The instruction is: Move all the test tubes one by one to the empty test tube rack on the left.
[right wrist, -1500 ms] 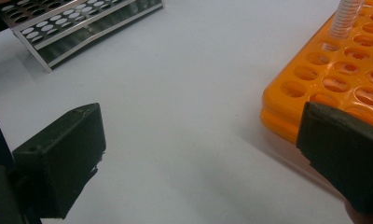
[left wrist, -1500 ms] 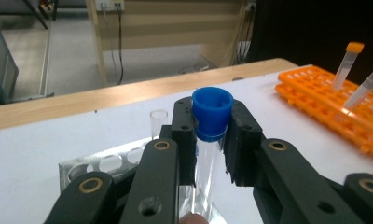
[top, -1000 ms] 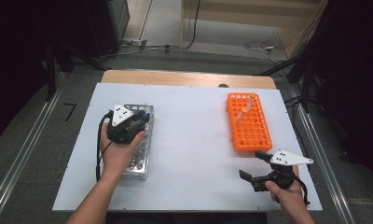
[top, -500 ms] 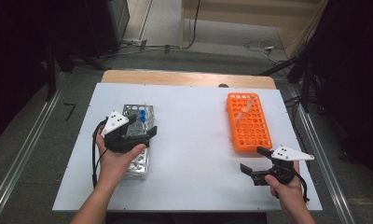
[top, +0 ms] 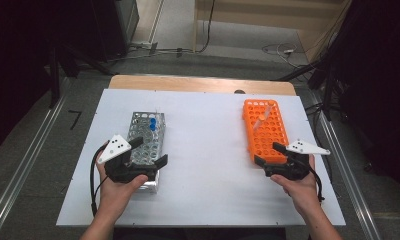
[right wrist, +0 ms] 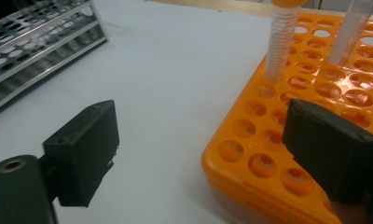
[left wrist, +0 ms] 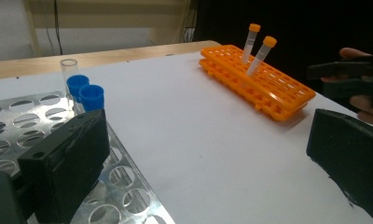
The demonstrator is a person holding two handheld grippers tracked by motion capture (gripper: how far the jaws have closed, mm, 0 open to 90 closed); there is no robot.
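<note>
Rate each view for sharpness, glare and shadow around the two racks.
High view: even light, soft overall, dark surroundings; the metal rack and orange rack read clearly. Left gripper view: near jaws blurred, the orange-capped tubes fairly sharp, the background behind them black. Right gripper view: jaws out of focus, the tube tops cut off at the frame edge, a soft shadow under the orange rack's rim.

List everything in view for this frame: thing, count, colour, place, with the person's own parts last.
metal rack: 1, silver, table's left
blue-capped tubes: 2, clear, metal rack's far end
uncapped tube: 1, clear, beside them
orange rack: 1, orange, table's right
orange-capped tubes: 2, clear, orange rack's far part
table: 1, white
left gripper: 1, black, open, over the metal rack's near end
right gripper: 1, black, open, at the orange rack's near end
</note>
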